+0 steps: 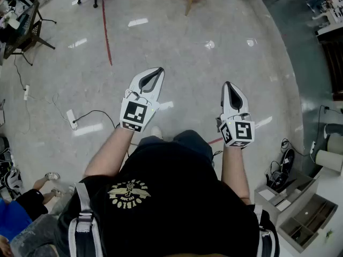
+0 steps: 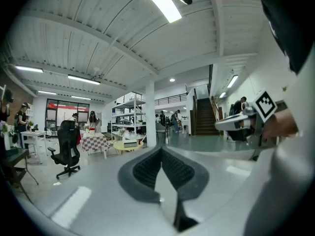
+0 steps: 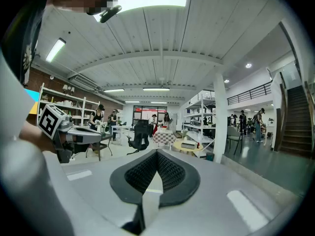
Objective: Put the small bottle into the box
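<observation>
Handling of bottle cannot be judged, since bottle and box appear in no view; left gripper (image 1: 158,70) and right gripper (image 1: 228,84) are fully closed and empty.

Head cam: above me, looking steeply down on my left tool (image 1: 159,70), right tool (image 1: 227,84) & floor (image 1: 187,47). Tool cams: close behind own jaws, abt level into hall; both catch black office chair (image 2: 67,149), plus each other's tool.
</observation>
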Motion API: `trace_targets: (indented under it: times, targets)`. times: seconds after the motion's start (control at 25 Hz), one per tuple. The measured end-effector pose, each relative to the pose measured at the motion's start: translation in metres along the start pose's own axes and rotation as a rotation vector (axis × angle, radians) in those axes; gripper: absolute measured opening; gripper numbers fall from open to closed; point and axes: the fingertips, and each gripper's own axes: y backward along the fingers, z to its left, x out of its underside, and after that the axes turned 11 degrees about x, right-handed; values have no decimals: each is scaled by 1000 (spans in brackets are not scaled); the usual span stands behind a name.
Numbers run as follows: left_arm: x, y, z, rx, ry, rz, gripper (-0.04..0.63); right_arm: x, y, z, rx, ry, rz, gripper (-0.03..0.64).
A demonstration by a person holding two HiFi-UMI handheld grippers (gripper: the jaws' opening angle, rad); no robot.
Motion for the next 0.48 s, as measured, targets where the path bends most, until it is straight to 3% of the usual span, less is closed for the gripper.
trace_targets:
  times: [0.24,0.48]
  targets:
    - [17,-32,35,-34,54,16,0,6,-38,-17,-8,-19,15,8]
    - [22,-74,45,-20,65,21,0,26,-77,-41,-25,-59,39,8]
